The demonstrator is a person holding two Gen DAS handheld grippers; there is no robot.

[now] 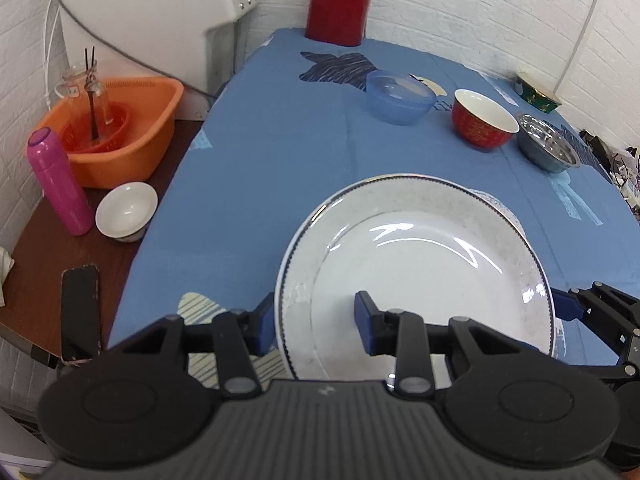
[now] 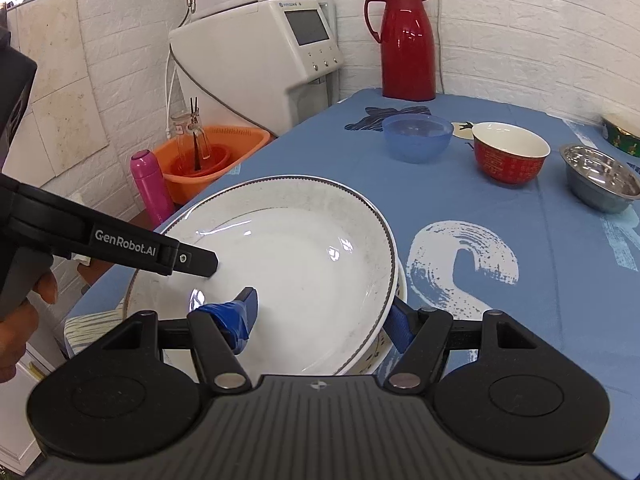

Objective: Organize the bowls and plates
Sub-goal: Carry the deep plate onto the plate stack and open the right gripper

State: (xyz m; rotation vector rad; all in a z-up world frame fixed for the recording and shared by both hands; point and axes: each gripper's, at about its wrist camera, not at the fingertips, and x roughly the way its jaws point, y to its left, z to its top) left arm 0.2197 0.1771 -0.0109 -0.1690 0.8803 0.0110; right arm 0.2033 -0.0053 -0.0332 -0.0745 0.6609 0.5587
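A large white plate point(image 1: 420, 248) point(image 2: 304, 256) with a dark beaded rim lies near the front of the blue tablecloth, on top of a second plate point(image 2: 402, 286) whose edge shows at its right. My left gripper point(image 1: 316, 318) is open and straddles the plate's left rim, one finger outside and one inside. My right gripper point(image 2: 322, 320) is open astride the right rim; it also shows at the right edge of the left wrist view as the right gripper point(image 1: 580, 308). Farther back stand a blue plastic bowl point(image 1: 400, 98), a red bowl point(image 1: 482, 124) and a steel bowl point(image 1: 548, 148).
A red thermos point(image 1: 340, 0) stands at the table's far edge, with a green tin point(image 1: 538, 98) at far right. On the low side table to the left are an orange basin point(image 1: 120, 140), a pink bottle point(image 1: 60, 184), a small white bowl point(image 1: 126, 210) and a black phone point(image 1: 80, 312).
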